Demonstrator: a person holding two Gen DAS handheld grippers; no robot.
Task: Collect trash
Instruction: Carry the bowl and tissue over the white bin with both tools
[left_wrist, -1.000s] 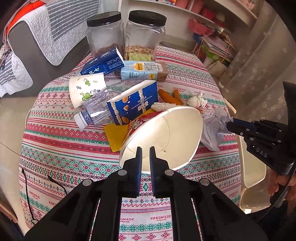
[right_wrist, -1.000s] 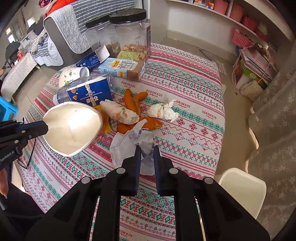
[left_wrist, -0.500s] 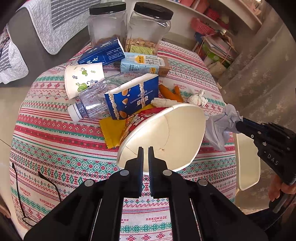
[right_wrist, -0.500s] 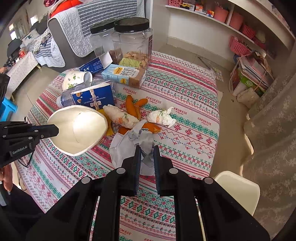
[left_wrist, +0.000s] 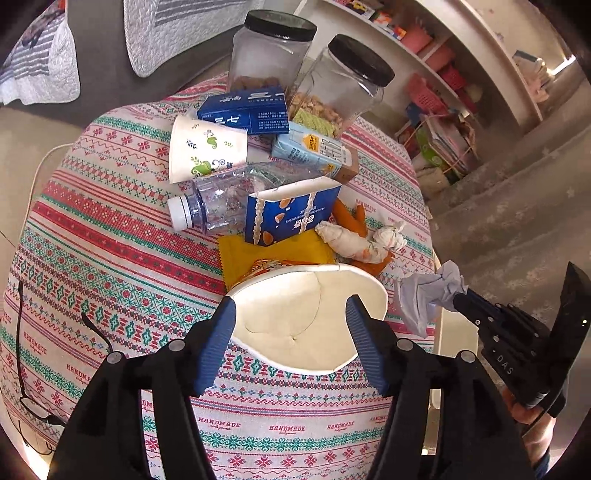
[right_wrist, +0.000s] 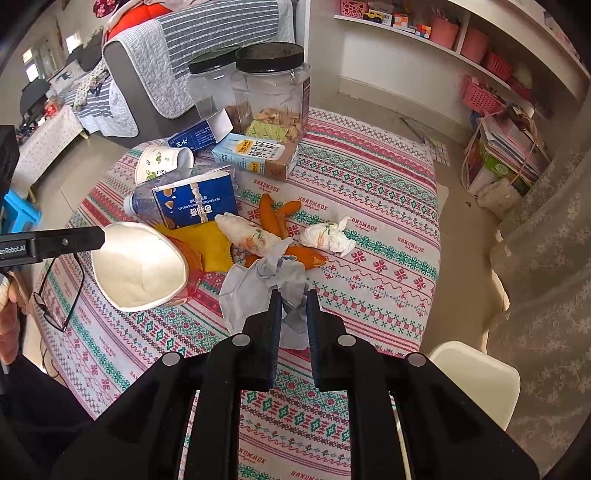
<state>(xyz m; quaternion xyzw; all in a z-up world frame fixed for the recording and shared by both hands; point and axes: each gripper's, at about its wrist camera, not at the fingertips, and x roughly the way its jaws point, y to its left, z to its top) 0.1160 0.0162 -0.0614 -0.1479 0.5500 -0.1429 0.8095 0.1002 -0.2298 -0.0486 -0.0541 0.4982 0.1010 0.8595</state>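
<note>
Fingers of the left gripper (left_wrist: 291, 332) stood spread wide at the bottom centre of the left wrist view, gripping nothing, with the paper bowl (left_wrist: 306, 317) lying on its side between and just beyond their tips, its white mouth turned toward the camera. In the right wrist view the right gripper (right_wrist: 291, 310) was clenched at lower centre on a crumpled grey tissue (right_wrist: 266, 291), which bunched up and hung past the fingertips. That same view placed the bowl at left of centre, just left of the wad and near it, its opening facing down-right toward the right gripper. The coming move probably turned on that: the tissue lay to the right of the bowl's mouth and would have to travel leftward into it, the right gripper being the one carrying it. Farther up the striped tablecloth (right_wrist: 369, 184) lay a yellow wrapper (right_wrist: 210, 240), orange peels (right_wrist: 269, 218), two wadded napkins, a blue snack box (right_wrist: 195, 206), a clear bottle (left_wrist: 214, 206), a paper cup (left_wrist: 207, 149), cartons and two jars (right_wrist: 269, 88).
</note>
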